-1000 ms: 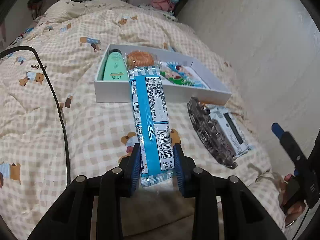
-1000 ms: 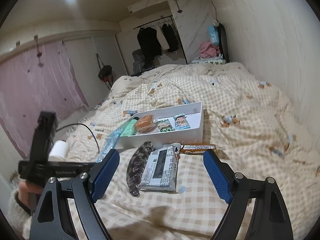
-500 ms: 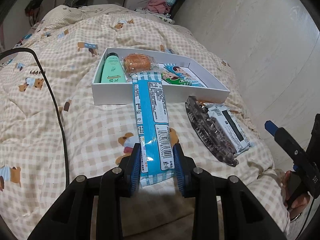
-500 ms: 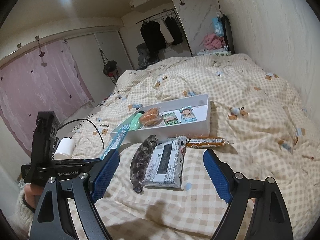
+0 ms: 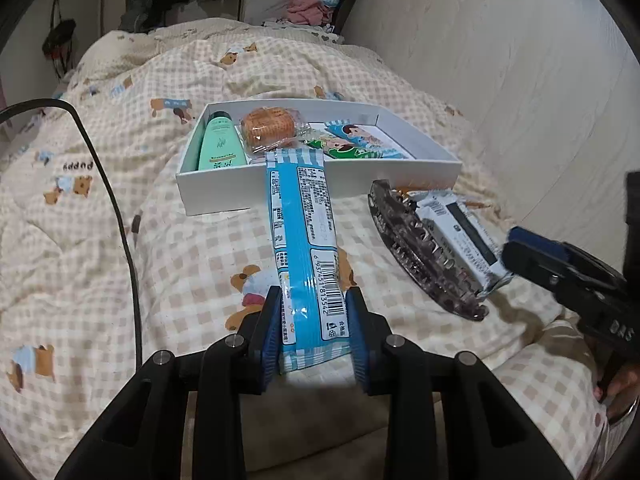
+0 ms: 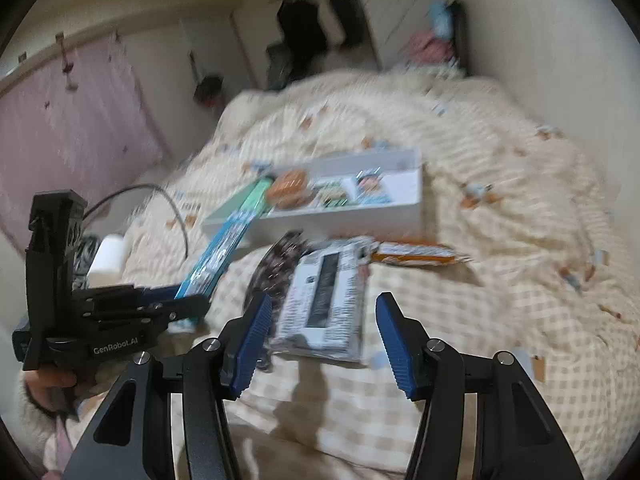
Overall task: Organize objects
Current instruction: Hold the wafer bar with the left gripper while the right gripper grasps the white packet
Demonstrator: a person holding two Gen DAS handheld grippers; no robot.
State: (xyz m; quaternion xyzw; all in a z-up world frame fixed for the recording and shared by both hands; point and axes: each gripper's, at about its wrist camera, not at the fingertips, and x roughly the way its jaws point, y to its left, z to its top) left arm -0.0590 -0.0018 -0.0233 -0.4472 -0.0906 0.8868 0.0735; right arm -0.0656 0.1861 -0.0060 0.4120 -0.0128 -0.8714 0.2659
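My left gripper (image 5: 314, 296) is shut on the near end of a long blue snack packet (image 5: 304, 216), whose far end reaches the front wall of the white box (image 5: 216, 196). The box holds a green tube (image 5: 220, 144), an orange round snack (image 5: 268, 128) and cartoon packets (image 5: 348, 146). My right gripper (image 6: 323, 300) hovers over the near end of a white-and-black packet (image 6: 324, 292); its jaws are closing, and the pads are clear of the packet. A dark hair clip (image 6: 272, 272) lies against that packet's left side. An orange bar (image 6: 412, 252) lies behind it.
Everything rests on a checked bedspread (image 5: 200, 272) with bear prints. A black cable (image 5: 120, 220) curves over the bed's left side. A pale wall (image 5: 520, 80) runs along the right. A white roll (image 6: 108, 256) sits behind the left gripper.
The right gripper has moved forward and down toward the white-and-black packet and its jaws have narrowed; its view is now blurred. The left gripper still grips the blue packet, almost unmoved.
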